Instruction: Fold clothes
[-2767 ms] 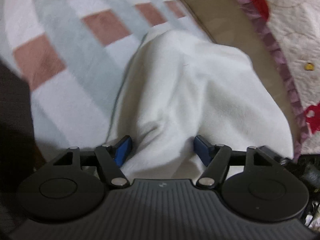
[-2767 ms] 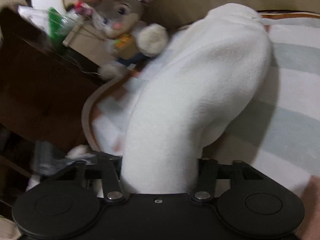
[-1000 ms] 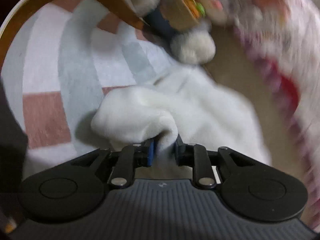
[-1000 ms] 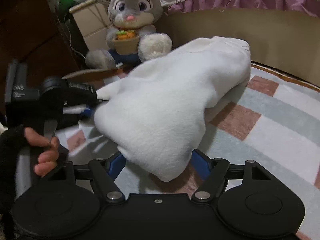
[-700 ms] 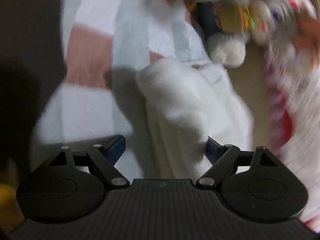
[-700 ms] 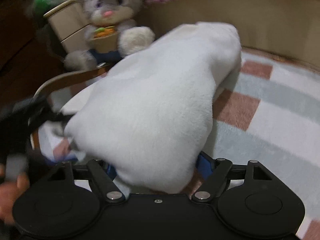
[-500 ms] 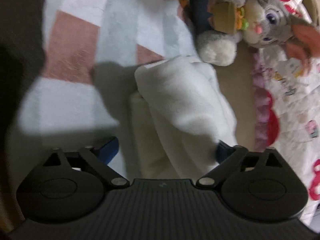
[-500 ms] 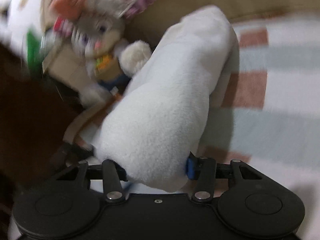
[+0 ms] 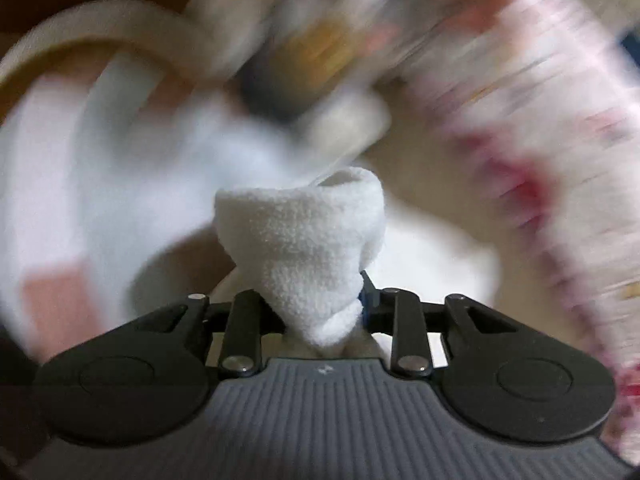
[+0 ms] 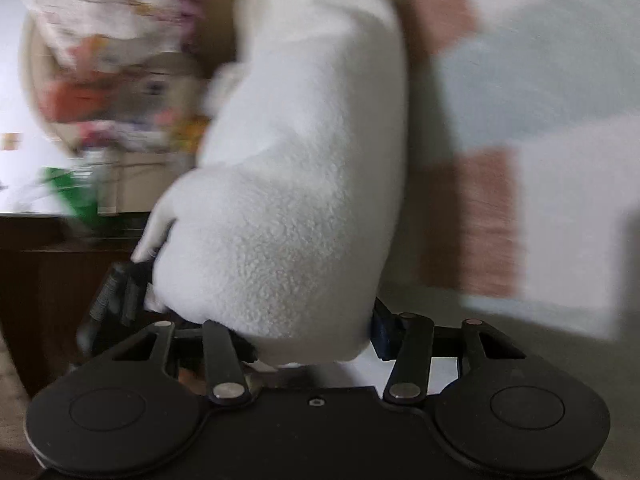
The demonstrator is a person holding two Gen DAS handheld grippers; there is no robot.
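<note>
A white fleece garment is bunched between the jaws of my left gripper, which is shut on it; the cloth hides both pads. In the right wrist view the same white garment rises as a thick folded roll from my right gripper, whose jaws are closed in on its near end. One blue pad shows at the right of the cloth. The left gripper's black body is at the roll's left side.
A checked rug in white, grey-green and pink lies under the garment. A plush rabbit and a floral bedspread are blurred behind. Dark wooden furniture stands at the left in the right wrist view.
My left gripper has closed from wide open onto a bunch of the white garment. Both cameras have swung and the background is now blurred. The right gripper stays closed on the roll's end.
</note>
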